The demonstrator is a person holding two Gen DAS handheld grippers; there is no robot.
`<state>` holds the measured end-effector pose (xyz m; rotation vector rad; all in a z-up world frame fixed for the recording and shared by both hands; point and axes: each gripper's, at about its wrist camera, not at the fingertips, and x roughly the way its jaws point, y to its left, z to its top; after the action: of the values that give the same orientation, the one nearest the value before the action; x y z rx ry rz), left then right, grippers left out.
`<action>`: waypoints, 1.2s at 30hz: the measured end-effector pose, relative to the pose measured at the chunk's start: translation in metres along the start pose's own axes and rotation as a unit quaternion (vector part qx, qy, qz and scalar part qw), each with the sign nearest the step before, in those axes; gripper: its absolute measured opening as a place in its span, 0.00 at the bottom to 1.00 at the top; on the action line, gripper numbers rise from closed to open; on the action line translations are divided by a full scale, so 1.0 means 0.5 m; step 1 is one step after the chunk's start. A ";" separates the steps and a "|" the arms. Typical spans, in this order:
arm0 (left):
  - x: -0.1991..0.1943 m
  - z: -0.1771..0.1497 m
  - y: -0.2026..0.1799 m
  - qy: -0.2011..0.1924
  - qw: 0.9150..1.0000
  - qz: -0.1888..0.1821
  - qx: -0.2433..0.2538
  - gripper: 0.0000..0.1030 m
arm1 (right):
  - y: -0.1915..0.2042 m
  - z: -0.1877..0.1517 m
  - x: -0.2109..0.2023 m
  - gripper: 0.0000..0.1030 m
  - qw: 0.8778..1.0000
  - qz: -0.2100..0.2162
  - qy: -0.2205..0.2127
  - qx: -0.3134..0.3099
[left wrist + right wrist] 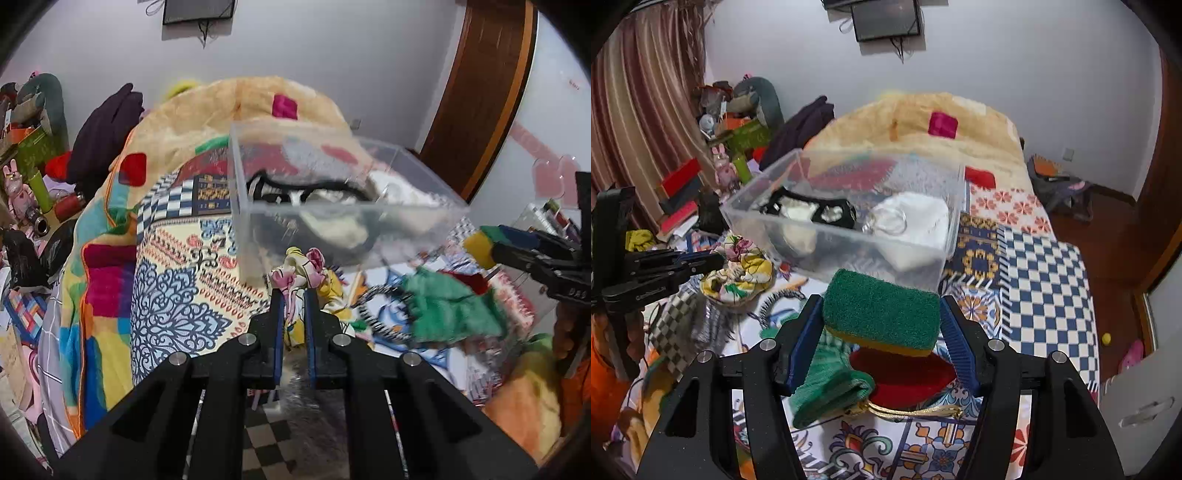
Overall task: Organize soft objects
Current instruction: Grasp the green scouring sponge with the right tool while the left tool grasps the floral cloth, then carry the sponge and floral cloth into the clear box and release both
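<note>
A clear plastic box (258, 218) (764, 218) stands on the bed, holding a black-and-white cloth item (812, 212) and a white cloth (916, 218). My left gripper (294, 295) is shut on a floral pink-and-yellow scrunchie (301, 267) (742, 273), just in front of the box. My right gripper (881, 314) is shut on a green-and-yellow sponge (882, 314) (480, 245), near the box's front wall. Under it lie a green cloth (827, 384) (450, 310), a red pouch (905, 376) and a striped headband (384, 314).
A patterned bedspread (1049, 273) covers the bed, with a cream fleece blanket (207, 110) heaped behind the box. A checked cloth (679, 332) lies at the left. Cluttered shelves with toys (26, 177) stand at the far left. A wooden door (484, 92) is at the right.
</note>
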<state>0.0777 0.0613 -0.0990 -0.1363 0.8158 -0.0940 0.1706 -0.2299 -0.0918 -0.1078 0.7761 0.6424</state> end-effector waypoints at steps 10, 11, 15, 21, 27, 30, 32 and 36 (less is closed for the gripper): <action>-0.091 0.058 -0.040 -0.067 0.997 -0.014 0.021 0.09 | 0.023 0.046 -0.042 0.58 0.999 0.004 -0.049 -0.011; -0.098 0.067 -0.045 -0.075 0.997 -0.014 0.023 0.09 | 0.026 0.053 -0.045 0.58 0.998 0.005 -0.056 -0.012; -0.112 0.096 -0.062 -0.105 0.994 -0.005 0.033 0.09 | 0.035 0.079 -0.052 0.58 0.997 0.008 -0.077 -0.011; -0.100 0.140 -0.074 -0.131 0.991 0.003 0.036 0.09 | 0.037 0.114 -0.045 0.58 0.995 0.005 -0.098 -0.006; -0.066 0.174 -0.081 -0.134 0.990 0.003 0.035 0.09 | 0.036 0.147 -0.012 0.58 0.995 0.000 -0.096 -0.005; -0.036 0.184 -0.081 -0.124 0.992 0.000 0.034 0.09 | 0.036 0.158 0.012 0.58 0.996 -0.005 -0.089 -0.009; -0.013 0.189 -0.081 -0.114 0.993 -0.003 0.034 0.09 | 0.035 0.159 0.028 0.58 0.997 -0.005 -0.080 -0.011; 0.041 0.192 -0.077 -0.086 0.996 -0.009 0.031 0.09 | 0.030 0.151 0.077 0.58 0.999 -0.005 -0.051 -0.013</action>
<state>0.1605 0.0285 -0.0427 -0.0924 0.6400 -0.1235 0.2292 -0.1745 -0.0615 -0.1022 0.6675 0.6439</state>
